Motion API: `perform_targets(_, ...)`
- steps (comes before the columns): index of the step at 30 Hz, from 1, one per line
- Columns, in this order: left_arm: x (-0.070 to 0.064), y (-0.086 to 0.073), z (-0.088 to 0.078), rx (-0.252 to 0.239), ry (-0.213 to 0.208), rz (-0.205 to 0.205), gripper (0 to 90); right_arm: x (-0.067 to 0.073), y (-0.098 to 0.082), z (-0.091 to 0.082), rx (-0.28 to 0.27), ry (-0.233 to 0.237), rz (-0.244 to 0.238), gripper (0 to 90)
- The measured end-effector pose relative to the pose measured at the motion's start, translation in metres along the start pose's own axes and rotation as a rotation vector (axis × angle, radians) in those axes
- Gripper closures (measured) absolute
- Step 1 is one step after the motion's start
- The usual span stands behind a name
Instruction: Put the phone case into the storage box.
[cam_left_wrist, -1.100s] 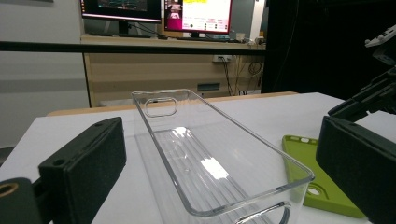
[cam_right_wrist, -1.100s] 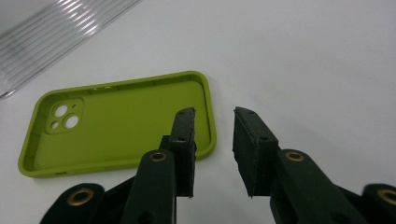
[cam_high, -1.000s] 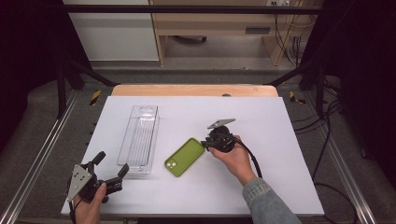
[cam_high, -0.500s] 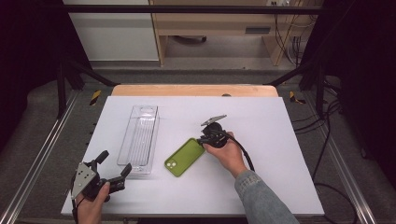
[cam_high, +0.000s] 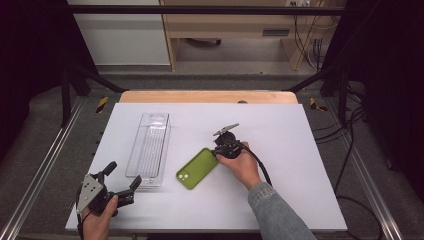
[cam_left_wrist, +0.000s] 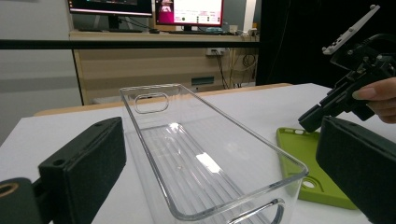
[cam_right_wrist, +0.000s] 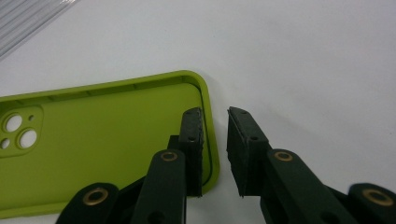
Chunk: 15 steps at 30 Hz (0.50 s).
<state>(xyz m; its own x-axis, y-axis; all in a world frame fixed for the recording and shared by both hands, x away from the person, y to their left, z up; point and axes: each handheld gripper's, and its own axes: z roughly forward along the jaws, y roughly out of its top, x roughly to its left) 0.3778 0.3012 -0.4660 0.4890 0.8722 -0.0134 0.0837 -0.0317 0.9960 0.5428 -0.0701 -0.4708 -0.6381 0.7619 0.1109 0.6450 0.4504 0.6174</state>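
At about seven o'clock on the white worktop (cam_high: 300, 150), the person's left hand (cam_high: 97, 220) holds the left tongs (cam_high: 121, 177) low and near the front edge. Their two black jaws stand wide apart with nothing between them, and they point toward the near end of the clear plastic tray (cam_high: 149, 150). In the left gripper view the tray (cam_left_wrist: 205, 154) lies just ahead of the pads, its ribbed floor bare and a cut-out handle in its far wall.

The tray is long and narrow — it runs from about six o'clock to twelve o'clock, left of the worktop's middle.

Just to the right of the tray, close but apart from it, lies the green phone case (cam_high: 197, 168), near the centre of the worktop. It lies flat with its hollow side up, and its camera holes are at the end nearer to the person.

At the case's far corner, toward one o'clock, the right hand (cam_high: 240, 162) brings the right tongs (cam_high: 216, 150) down. In the right gripper view these tongs (cam_right_wrist: 215, 151) have just been closing — one jaw stands inside the case (cam_right_wrist: 102, 140), the other outside on the worktop, and the raised green rim is between them. A narrow gap still shows on the outer side, so the pads do not yet press the rim.
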Motion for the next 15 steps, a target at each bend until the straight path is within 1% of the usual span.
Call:
perform_targets(4, -0.0001, -0.0001, 0.0001, 0.001, -0.001, -0.001, 1.2, -0.0011, -0.0008, 0.0014, 0.010, 0.000, 0.002, 76.8)
perform_targets(10, -0.0001, -0.0001, 0.0001, 0.001, -0.001, 0.000, 1.2, -0.0011, -0.0011, 0.0024, 0.011, 0.007, -0.001, 77.3)
perform_targets(15, -0.0001, -0.0001, 0.0001, 0.001, 0.000, 0.000, 1.2, -0.0014, -0.0013, 0.0035, 0.012, 0.019, 0.011, 77.6)
